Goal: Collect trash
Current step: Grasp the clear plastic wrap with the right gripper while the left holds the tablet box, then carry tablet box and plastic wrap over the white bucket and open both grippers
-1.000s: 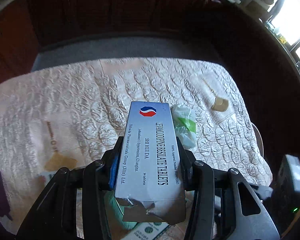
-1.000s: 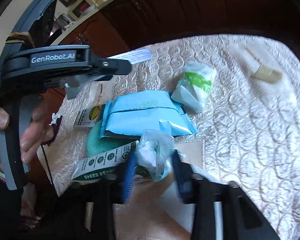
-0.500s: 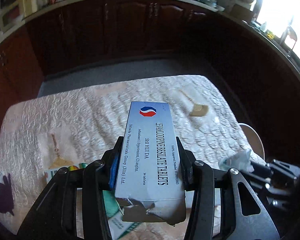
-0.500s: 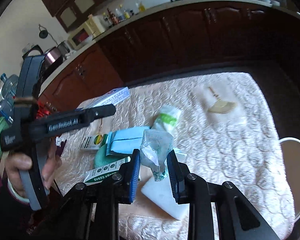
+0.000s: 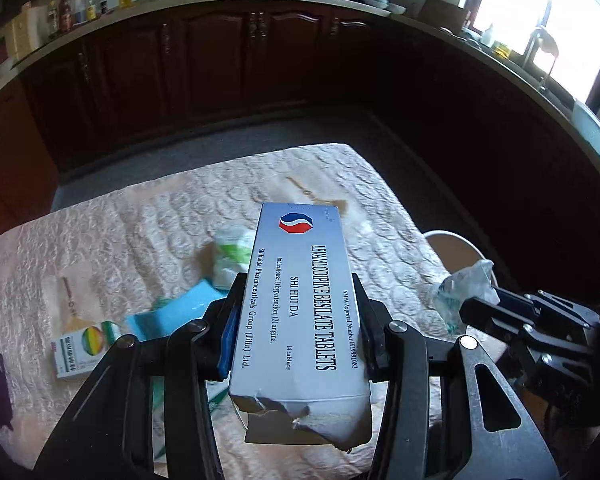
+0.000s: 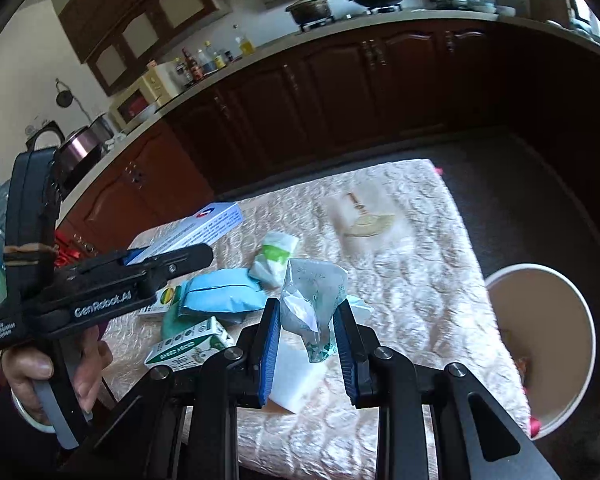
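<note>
My left gripper (image 5: 296, 304) is shut on a white-and-blue tablet box (image 5: 300, 304) with a torn near end, held above the table; the box also shows in the right wrist view (image 6: 196, 232). My right gripper (image 6: 308, 320) is shut on a crumpled clear plastic wrapper (image 6: 312, 300), also seen in the left wrist view (image 5: 460, 292). A white round bin (image 6: 540, 344) stands beside the table at the right. On the table lie a blue packet (image 6: 220, 292), a green-white packet (image 6: 274, 256), a green-white carton (image 6: 184, 348) and a small colourful box (image 5: 84, 348).
The table (image 6: 412, 280) has a cream embossed cloth. A white sponge block (image 6: 292, 376) lies near the front under my right gripper. Dark wooden kitchen cabinets (image 5: 220, 64) and grey floor lie beyond the table. A hand (image 6: 56, 372) holds the left gripper.
Both grippers have risen and drawn back from the table with their loads. The right gripper with the wrapper has moved toward the bin side, and the bin has come into view.
</note>
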`<state>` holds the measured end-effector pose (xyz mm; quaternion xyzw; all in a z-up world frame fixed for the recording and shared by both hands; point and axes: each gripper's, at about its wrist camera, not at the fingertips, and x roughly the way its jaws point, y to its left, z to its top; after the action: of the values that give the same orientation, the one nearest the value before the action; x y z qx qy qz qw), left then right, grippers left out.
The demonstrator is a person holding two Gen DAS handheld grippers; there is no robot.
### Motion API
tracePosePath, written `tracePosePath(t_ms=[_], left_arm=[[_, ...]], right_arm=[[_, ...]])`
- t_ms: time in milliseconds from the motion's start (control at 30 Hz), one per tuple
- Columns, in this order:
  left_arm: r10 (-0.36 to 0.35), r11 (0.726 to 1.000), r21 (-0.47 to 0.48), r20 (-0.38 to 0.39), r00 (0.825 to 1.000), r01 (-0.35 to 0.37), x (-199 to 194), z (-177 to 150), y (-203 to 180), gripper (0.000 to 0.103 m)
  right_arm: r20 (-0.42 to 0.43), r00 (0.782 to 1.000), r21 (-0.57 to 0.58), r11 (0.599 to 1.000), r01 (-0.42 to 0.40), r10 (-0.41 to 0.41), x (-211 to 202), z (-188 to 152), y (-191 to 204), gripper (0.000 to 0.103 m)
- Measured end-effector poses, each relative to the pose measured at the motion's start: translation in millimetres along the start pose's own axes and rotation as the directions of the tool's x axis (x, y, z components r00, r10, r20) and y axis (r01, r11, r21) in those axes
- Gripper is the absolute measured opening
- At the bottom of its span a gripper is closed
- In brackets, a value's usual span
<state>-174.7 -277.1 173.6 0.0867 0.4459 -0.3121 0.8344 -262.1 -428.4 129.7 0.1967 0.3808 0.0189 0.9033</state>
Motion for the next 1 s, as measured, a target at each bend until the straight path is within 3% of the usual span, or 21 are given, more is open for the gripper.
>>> tracePosePath(t_ms=[633,1000], left_arm=[[-0.113,0.986,0.119,-0.064,0.992,0.12,37.1,4.8,-96.9,0.045],[-0.199,0.964,0.142,-0.175,0.964,0.225,80.3,8.8,-150.3,0.045]], right_arm=[[0.053,0.985,0.203,0.968,0.149,-0.163,-57.4,-14.0,-102.5,0.026],[0.004,0.974,0.35,0.912,0.213,-0.229,-62.7,-31.4,-175.1,0.026]])
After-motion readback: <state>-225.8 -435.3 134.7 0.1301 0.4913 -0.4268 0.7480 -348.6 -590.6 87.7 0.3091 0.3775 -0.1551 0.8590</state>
